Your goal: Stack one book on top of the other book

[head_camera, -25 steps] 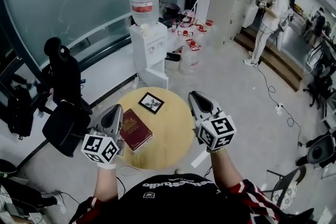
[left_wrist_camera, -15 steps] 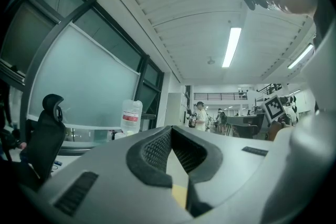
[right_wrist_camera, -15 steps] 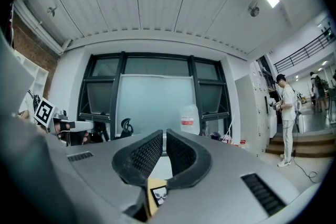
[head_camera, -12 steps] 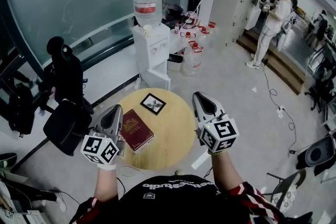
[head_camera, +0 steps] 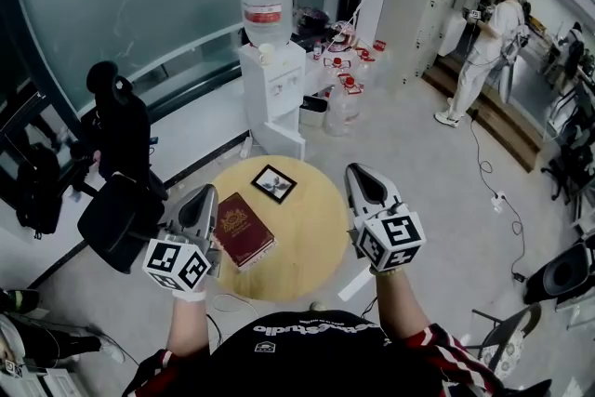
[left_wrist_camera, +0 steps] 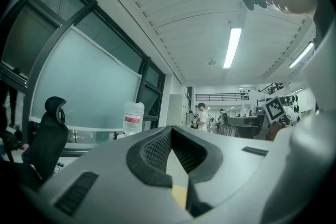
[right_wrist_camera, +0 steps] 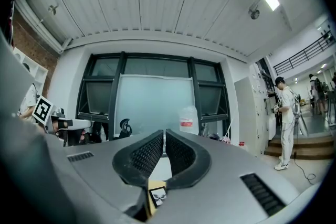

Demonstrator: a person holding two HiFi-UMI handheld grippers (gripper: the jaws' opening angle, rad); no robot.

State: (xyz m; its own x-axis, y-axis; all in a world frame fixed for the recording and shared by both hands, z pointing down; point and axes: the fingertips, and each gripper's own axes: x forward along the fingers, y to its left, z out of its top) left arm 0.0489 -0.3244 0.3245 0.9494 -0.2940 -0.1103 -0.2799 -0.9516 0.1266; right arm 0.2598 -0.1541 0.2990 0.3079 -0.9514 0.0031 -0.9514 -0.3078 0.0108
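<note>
On the round wooden table (head_camera: 307,242) a dark red book (head_camera: 244,231) lies at the left. A smaller black book with a pale picture on its cover (head_camera: 272,183) lies flat at the far side, apart from the red one. My left gripper (head_camera: 205,198) hovers over the table's left edge beside the red book, jaws shut and empty (left_wrist_camera: 171,128). Over the right edge hangs my right gripper (head_camera: 362,175), held level and also shut with nothing between the fingers (right_wrist_camera: 164,132). In the right gripper view the black book (right_wrist_camera: 158,195) peeks out below the jaws.
A white water dispenser (head_camera: 272,70) stands behind the table with water jugs (head_camera: 340,102) on the floor beside it. A black office chair (head_camera: 116,167) is close at the left. A person (head_camera: 488,37) stands far right by steps. Cables lie on the floor.
Both grippers and both books keep their places. Only the head view has drifted slightly.
</note>
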